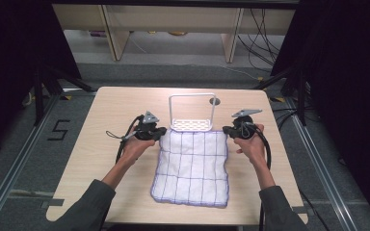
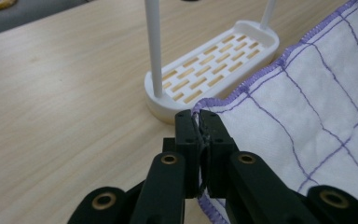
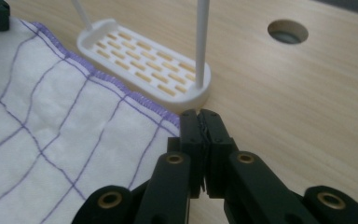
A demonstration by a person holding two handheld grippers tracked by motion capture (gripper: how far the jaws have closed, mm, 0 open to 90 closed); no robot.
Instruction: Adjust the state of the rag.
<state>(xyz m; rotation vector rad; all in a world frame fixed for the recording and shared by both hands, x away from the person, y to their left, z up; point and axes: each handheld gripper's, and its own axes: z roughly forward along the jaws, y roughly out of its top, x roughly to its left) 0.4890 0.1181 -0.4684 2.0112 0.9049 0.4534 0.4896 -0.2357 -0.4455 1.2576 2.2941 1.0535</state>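
Observation:
A white towel (image 1: 192,166) with purple grid lines and a purple hem lies spread on the wooden table (image 1: 101,144). My left gripper (image 1: 160,133) is shut on the towel's far left corner (image 2: 196,112), the hem pinched between its jaws. My right gripper (image 1: 227,131) is shut on the far right corner (image 3: 179,120). Both far corners are lifted slightly off the table. Just beyond the towel's far edge stands a white rack (image 1: 191,125) with a slotted base (image 2: 214,65) and an upright hoop frame (image 3: 201,46).
A round cable hole (image 1: 215,101) sits in the table behind the rack (image 3: 287,31). Bare wood lies to the left and right of the towel. Dark curtains and cables flank the table; shelving legs stand on the floor beyond.

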